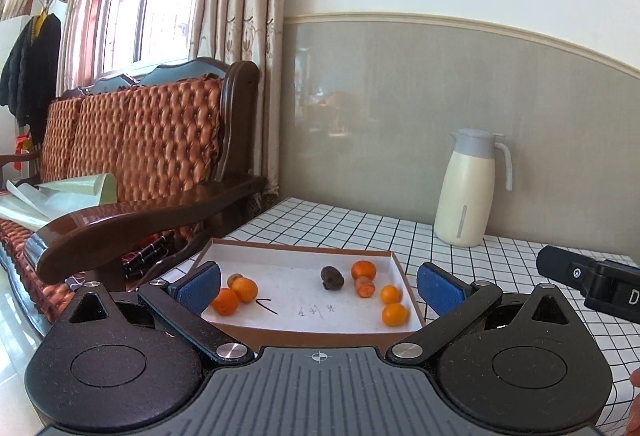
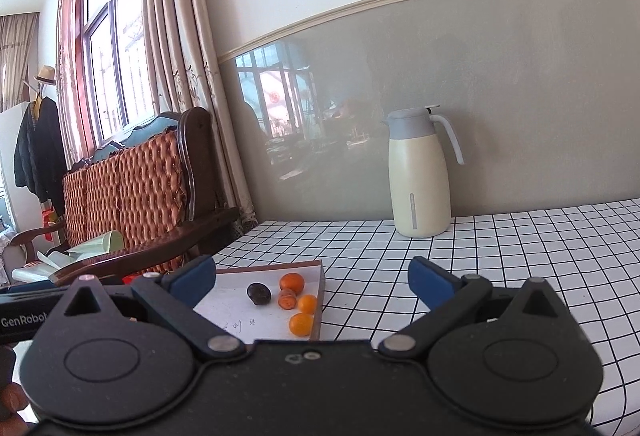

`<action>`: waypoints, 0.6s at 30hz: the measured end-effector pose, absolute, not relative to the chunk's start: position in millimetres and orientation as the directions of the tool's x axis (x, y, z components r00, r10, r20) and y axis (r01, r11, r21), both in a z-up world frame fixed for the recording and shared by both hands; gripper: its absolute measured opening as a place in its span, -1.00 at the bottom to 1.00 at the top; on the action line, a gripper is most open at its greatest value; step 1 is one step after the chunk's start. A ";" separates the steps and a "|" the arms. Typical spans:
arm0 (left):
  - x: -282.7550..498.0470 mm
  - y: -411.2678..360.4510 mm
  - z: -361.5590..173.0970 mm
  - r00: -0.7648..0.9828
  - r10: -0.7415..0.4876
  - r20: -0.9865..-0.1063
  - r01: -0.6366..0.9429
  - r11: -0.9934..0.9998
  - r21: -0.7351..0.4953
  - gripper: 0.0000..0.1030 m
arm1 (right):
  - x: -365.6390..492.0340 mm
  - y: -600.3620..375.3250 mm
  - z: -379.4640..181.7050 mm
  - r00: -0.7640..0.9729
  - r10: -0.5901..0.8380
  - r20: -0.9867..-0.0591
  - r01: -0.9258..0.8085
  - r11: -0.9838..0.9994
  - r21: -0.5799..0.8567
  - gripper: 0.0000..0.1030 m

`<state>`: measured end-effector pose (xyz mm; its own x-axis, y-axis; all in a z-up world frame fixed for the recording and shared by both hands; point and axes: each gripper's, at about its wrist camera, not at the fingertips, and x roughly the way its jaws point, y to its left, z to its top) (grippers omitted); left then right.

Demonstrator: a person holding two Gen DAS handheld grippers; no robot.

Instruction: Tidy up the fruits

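Three oranges (image 1: 234, 294) at tray's (image 1: 256, 246) left — left-wrist view only.

White lettering reads "GenRobot" (its end cut off by the black body in front) on the left hand-held gripper (image 2: 24, 320) at the right wrist view's left edge. On the right hand-held gripper (image 1: 600, 286) — seen from the left wrist — a single white "D" shows. Handwritten marks on the floor of the cardboard tray (image 1: 304, 310) are too small to read.
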<state>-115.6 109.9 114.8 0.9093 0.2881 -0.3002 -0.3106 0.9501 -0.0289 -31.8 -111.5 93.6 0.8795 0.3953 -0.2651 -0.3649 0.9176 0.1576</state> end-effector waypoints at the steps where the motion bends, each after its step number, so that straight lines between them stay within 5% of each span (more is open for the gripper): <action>1: -115.2 111.5 115.4 0.910 0.286 -0.300 -0.310 0.950 -0.035 1.00 | -31.0 -110.0 93.4 0.877 0.399 -0.267 -0.369 0.916 0.155 0.88; 18: -102.0 119.1 103.5 0.885 0.300 -0.356 -0.324 0.946 -0.009 1.00 | -29.2 -101.3 84.3 0.865 0.428 -0.260 -0.391 0.902 0.184 0.88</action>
<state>-102.0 119.1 103.5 0.8850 0.2998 -0.3561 -0.3242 0.9460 -0.0092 -29.2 -101.3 84.3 0.8653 0.4285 -0.2601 -0.3912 0.9017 0.1839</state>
